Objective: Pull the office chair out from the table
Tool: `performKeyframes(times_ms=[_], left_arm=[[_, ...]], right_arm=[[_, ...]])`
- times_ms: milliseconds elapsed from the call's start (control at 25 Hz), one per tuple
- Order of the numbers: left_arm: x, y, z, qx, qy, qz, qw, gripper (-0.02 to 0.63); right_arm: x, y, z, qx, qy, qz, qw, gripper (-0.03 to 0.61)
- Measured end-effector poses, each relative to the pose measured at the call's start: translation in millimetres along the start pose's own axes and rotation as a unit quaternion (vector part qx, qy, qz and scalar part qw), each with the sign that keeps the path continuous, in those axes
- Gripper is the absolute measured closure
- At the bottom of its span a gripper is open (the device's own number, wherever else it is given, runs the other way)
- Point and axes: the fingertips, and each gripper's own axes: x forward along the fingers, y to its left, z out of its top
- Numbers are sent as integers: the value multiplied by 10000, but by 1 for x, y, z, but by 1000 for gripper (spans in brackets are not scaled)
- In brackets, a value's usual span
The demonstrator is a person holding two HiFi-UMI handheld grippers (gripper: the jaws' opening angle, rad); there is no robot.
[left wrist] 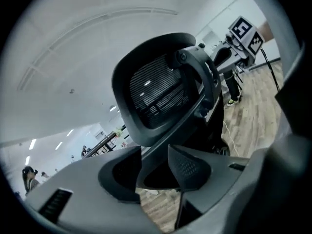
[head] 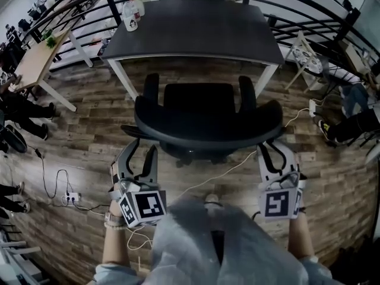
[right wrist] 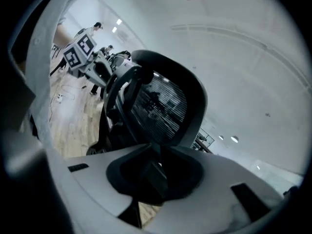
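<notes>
A black office chair [head: 208, 123] stands at the near edge of the dark table [head: 196, 28], its seat partly under the tabletop and its curved mesh back toward me. My left gripper [head: 139, 153] straddles the left end of that back. In the left gripper view the chair's back [left wrist: 156, 91] fills the middle, and its frame edge fills the gap between the pads of the left gripper [left wrist: 155, 167]. My right gripper [head: 276, 153] is at the right end of the back. In the right gripper view the right gripper [right wrist: 153, 172] is closed narrowly on the edge of the chair's back [right wrist: 163, 106].
Bottles [head: 130, 16] stand on the table's far left corner. A white cable [head: 231, 168] runs across the wooden floor under the chair, and a power strip [head: 71, 198] lies at the left. A wooden table [head: 35, 61] and seated people are at the left, a folding stand [head: 306, 55] at the right.
</notes>
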Motion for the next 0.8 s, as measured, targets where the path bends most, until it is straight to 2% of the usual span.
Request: performKeyframes(times_ms=[160, 200, 280, 360, 400, 560, 800], left_arm=[[-7, -19, 19, -658, -212, -373, 9969, 449], [-8, -23, 24, -798, -282, -459, 9954, 450], [-10, -30, 34, -987, -414, -570, 9926, 477], [-11, -36, 41, -1121, -496, -636, 9904, 492], [-11, -38, 43, -1180, -511, -654, 9895, 525], [-13, -39, 44, -1327, -356, -575, 9889, 579], [-12, -42, 47, -1449, -428, -622, 9866, 609]], right_arm=[[-4, 10, 10, 538, -186, 189, 9982, 529], [-5, 11, 11, 680, -223, 219, 9972, 552], [-7, 12, 14, 1039, -326, 259, 9937, 571], [-9, 14, 14, 1401, -348, 255, 9892, 572], [-9, 15, 14, 1542, -348, 241, 9871, 572], [-8, 21, 20, 2011, -431, 272, 9782, 574], [-3, 39, 32, 2150, -459, 607, 9736, 574]])
